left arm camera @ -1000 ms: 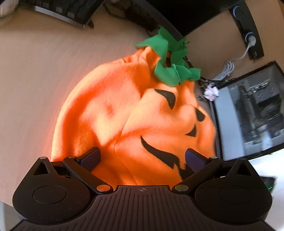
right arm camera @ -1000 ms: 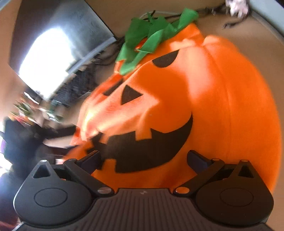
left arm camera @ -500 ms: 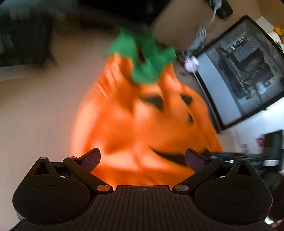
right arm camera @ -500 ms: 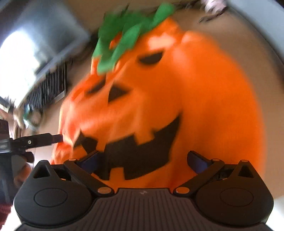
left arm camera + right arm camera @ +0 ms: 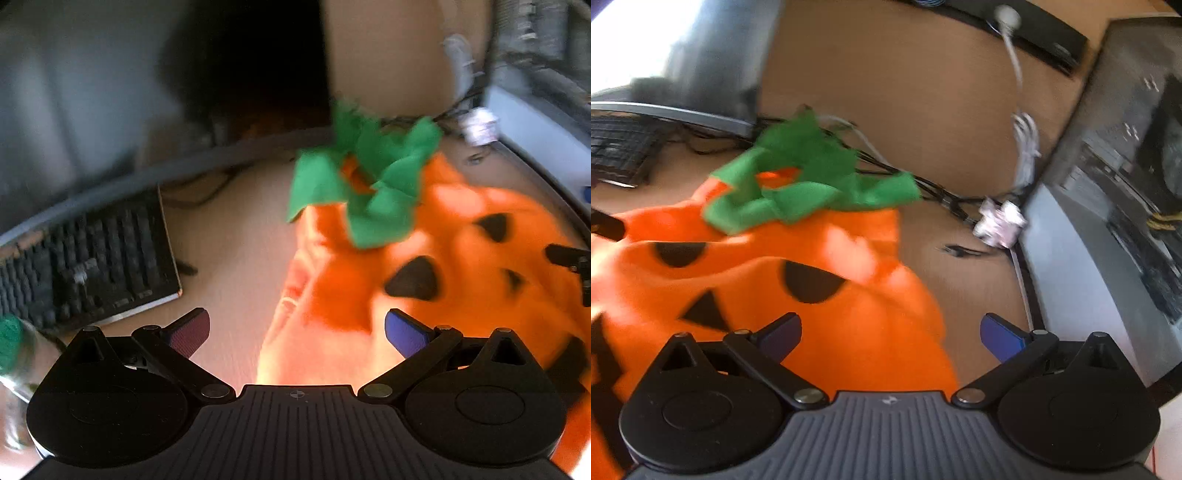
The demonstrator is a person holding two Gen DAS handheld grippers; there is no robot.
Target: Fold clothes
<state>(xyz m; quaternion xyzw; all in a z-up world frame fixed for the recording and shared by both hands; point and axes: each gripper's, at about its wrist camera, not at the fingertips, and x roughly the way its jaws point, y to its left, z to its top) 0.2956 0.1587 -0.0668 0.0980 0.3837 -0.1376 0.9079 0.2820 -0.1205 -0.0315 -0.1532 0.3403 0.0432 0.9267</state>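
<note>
Left wrist view is showing the pumpkin costume (image 5: 461, 258) lying right of the wide, empty left gripper (image 5: 295, 328); the right gripper (image 5: 890, 332), likewise spread, is probably hovering nearer, over its orange edge.

Both my views were smeared by motion. The pumpkin costume (image 5: 461, 280) ran off the right edge of my left view, and its black mouth was hidden behind my left gripper (image 5: 297, 328). In my right view the costume was cut off at the left edge, its mouth only partly showing there. The keyboard (image 5: 88, 258) was too blurred to read its keys. A small whitish crumpled thing (image 5: 997, 221) by the cables was too soft to identify.
</note>
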